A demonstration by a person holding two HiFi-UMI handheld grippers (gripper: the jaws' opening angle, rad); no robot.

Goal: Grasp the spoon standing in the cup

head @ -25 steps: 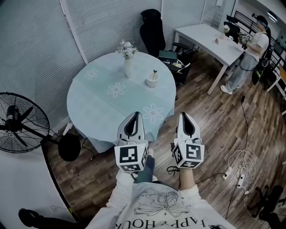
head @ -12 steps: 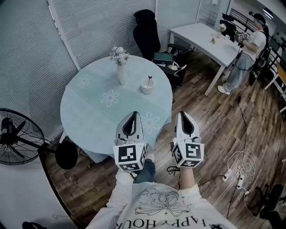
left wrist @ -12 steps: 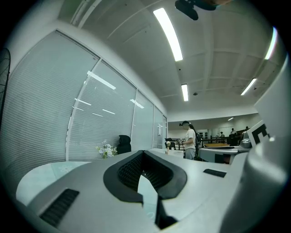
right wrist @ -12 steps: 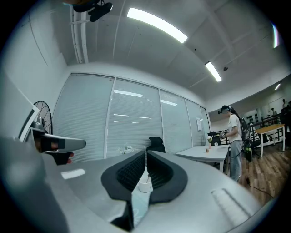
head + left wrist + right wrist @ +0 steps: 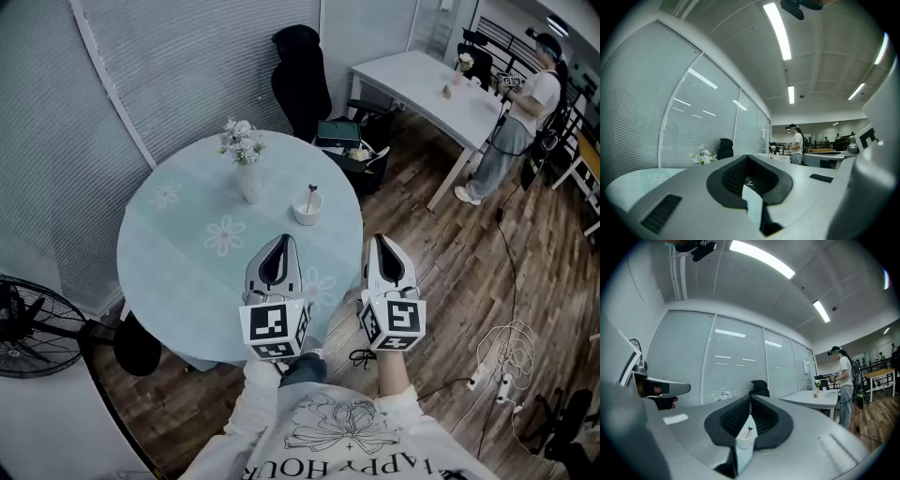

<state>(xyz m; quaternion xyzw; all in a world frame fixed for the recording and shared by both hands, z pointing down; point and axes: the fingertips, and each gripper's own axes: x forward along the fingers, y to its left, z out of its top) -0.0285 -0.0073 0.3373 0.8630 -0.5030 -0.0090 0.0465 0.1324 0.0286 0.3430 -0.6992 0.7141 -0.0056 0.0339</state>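
Head view looks steeply down on two grippers held side by side over the near edge of one round table (image 5: 178, 253) with a pale cloth printed with flowers. On the left gripper (image 5: 279, 242) the jaws are together with nothing between them, and the left gripper view shows the same, the tips meeting. On the right gripper (image 5: 387, 240) the jaws are likewise closed and empty. Each gripper carries one cube with square markers at its rear.

One white cup (image 5: 307, 210) sits on the far right part of the table, well apart from both grippers, and one spoon (image 5: 311, 195) stands in it, leaning slightly with its dark end up. To the cup's left stands one vase (image 5: 247, 183) holding one bunch of pale flowers (image 5: 240, 142).

In the right gripper view the cup and spoon appear small and distant, through the narrow slit below the closed tips.

Beyond the round table are one black office chair (image 5: 298, 66), one white rectangular table (image 5: 412, 80) and one person (image 5: 525, 103) standing at its far end. One floor fan (image 5: 28, 328) stands at the left edge
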